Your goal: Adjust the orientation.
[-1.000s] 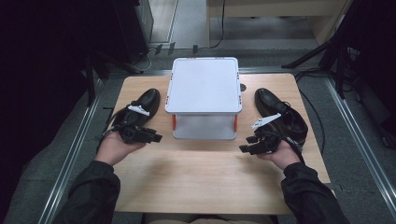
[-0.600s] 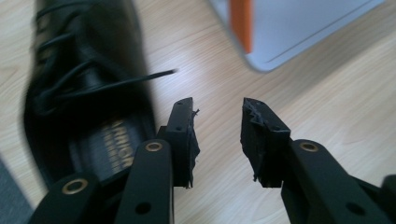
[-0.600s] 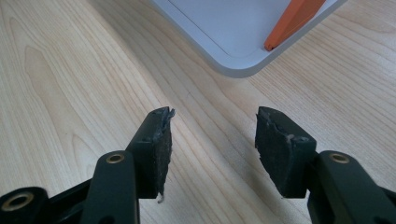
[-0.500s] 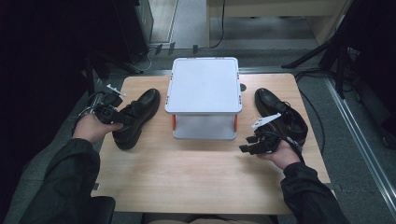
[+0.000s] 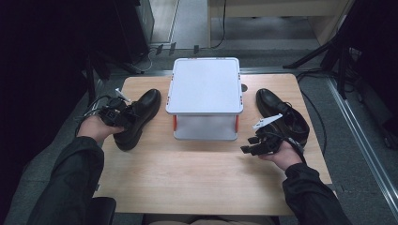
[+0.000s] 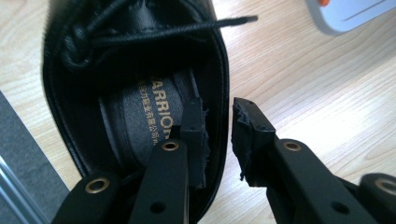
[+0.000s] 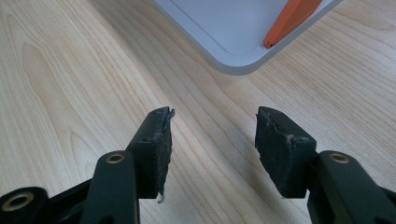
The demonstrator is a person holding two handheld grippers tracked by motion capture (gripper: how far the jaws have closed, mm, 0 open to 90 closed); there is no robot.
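Left claw [image 6: 217, 135], jaws just closing, straddles the black leather lace-up shoe's [image 6: 135, 79] collar wall; toe toward 12 o'clock.

A grey two-tier rack [image 5: 205, 86] with orange posts stands at the middle of the far half of the wooden desk [image 5: 197, 173], its flat top bare. A second black shoe [image 5: 277, 110] lies right of the rack, toe pointing far. Beyond the desk the floor [image 5: 192, 23] is grey, with cables [image 5: 155, 51] trailing across it, and a metal rail [image 5: 361, 140] runs along the right side.
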